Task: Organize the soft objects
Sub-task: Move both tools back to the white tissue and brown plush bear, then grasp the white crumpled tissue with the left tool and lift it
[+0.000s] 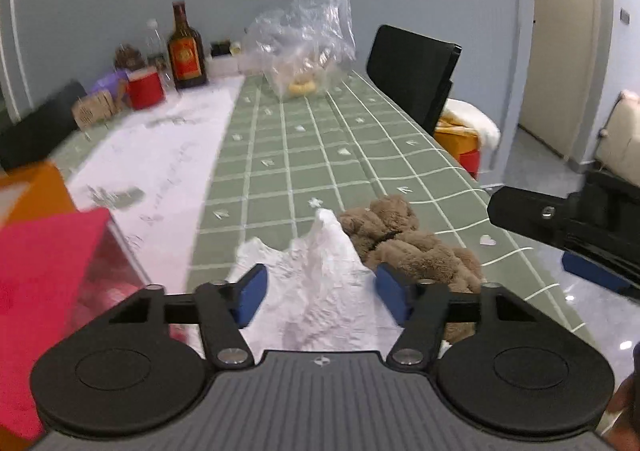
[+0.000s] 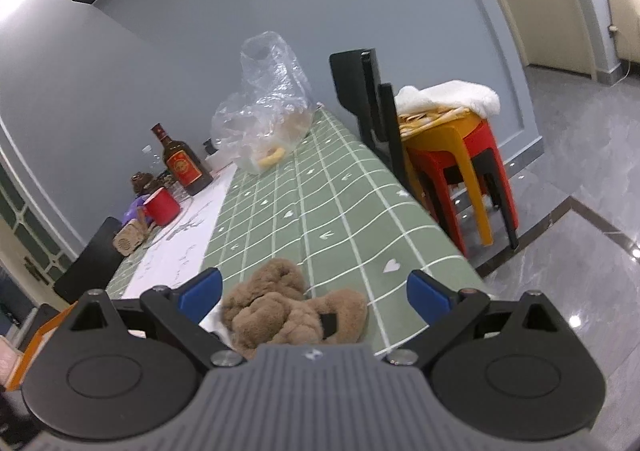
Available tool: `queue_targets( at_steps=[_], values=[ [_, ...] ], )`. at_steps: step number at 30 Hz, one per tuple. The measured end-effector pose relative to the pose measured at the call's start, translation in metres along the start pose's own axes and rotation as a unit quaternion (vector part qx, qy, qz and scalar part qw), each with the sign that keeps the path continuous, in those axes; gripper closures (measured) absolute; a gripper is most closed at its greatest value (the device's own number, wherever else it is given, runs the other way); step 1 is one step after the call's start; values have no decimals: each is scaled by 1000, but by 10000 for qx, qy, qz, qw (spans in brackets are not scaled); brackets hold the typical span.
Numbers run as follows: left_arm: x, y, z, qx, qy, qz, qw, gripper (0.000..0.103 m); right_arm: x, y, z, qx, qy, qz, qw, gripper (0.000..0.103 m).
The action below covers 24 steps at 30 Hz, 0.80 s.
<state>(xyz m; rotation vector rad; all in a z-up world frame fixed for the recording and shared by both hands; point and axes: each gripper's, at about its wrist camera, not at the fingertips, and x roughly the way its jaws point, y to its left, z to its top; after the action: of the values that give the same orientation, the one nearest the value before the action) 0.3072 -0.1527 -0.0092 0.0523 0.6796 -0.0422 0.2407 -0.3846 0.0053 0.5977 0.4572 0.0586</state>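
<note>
item: soft-goods sort, near end of the green checked tablecloth [image 1: 320, 139].

left gripper [image 1: 318, 293]: jaws partly spread, blue pads either side of a crumpled white cloth [image 1: 320, 275]. the cloth's peaked fold stands between the pads; whether they touch it yet is hard to judge, since the near part of the cloth is hidden under the gripper body. read as not gripping.

right gripper [image 2: 314, 291]: jaws wide apart, nothing pinched. a brown plush toy [image 2: 288, 307] lies on the table between and just beyond its pads, not touching either. in the left wrist view the right gripper shows as a black bar at the right edge.

positions: white cloth and plush toy lie side by side and touching, cloth to the left, toy to the right, both near the right table edge. a clear plastic bag [image 1: 308, 35] stands at the far end; a dark bottle [image 1: 186, 47] and red cup [image 1: 144, 89] stand far left. a red and orange box [image 1: 44, 263] sits near left.

risks:
- jaws closing on only the raised fold would give a thin pinch; the cloth may slide out on lifting.
- cloth overlaps the toy's side, so lifting one may drag the other toward the table edge and off it.
- both grippers work close together; a sideways move could knock them.
- plush compresses; a shallow grip on fur alone may slip.
</note>
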Motion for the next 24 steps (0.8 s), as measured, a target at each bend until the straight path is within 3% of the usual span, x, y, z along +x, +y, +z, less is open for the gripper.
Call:
queue_targets(
  at_steps=[1, 2, 3, 4, 5, 9, 13, 19, 22, 24],
  values=[
    [2, 3, -1, -110, 31, -138, 9998, 63, 0, 0, 0, 13, -7, 37, 10000, 6],
    [4, 6, -3, -210, 81, -254, 9994, 77, 0, 1, 0, 14, 4, 27, 10000, 6],
    [5, 8, -4, -180, 188, -349, 9991, 80, 1, 1, 0, 10, 15, 3, 10000, 6],
    [5, 8, -5, -92, 257, -399, 9988, 92, 1, 1, 0, 7, 23, -22, 10000, 6],
    [2, 8, -7, 7, 250, -419, 9988, 97, 2, 1, -1, 10, 29, -42, 10000, 6],
    [-26, 12, -24, 211, -104, -328, 9992, 98, 6, -1, -1, -13, 56, -174, 9998, 6],
    [-60, 26, -37, -118, -13, -664, 9977, 98, 9, -5, -2, 35, 119, -242, 9996, 6],
    [-98, 36, -59, -309, 130, -485, 9983, 96, 14, -7, -4, 18, 243, -252, 9994, 6],
    [-99, 39, -70, -397, 415, -545, 9969, 93, 15, -7, -4, 16, 264, -263, 9993, 6],
    [-96, 36, -74, -381, 600, -668, 9952, 78, 15, -8, -4, 24, 276, -268, 9993, 6]
  ],
)
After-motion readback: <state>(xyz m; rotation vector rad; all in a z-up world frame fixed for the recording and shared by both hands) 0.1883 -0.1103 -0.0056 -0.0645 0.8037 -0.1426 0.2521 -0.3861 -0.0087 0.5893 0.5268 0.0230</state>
